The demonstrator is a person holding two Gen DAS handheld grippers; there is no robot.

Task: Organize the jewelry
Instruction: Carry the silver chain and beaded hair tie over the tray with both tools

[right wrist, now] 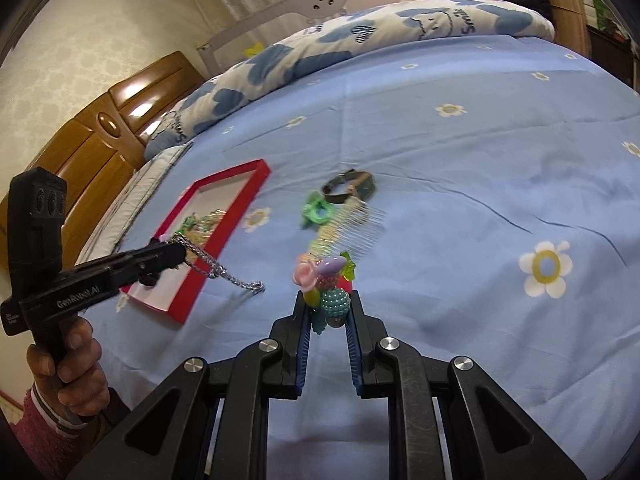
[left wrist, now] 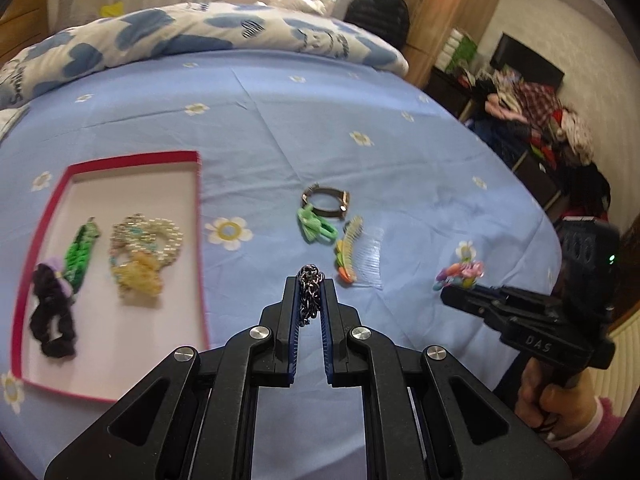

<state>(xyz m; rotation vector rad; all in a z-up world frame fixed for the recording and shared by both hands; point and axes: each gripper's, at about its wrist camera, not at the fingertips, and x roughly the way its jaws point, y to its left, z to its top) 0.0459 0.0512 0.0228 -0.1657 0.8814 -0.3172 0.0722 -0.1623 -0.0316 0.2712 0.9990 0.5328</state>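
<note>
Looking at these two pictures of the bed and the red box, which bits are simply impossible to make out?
- Left wrist view: the black hair scrunchie and pale beaded bracelets in the red-rimmed box are smeared by blur.
- Right wrist view: the box's near wall and the left gripper hide most of its contents.
- Right wrist view: the right gripper fingers cover the lower part of the colourful beaded bracelet.

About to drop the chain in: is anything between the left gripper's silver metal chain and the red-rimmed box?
Nothing visible. The left gripper holds the silver metal chain beside the red-rimmed box; only bare blue floral bedsheet lies between them.
</note>
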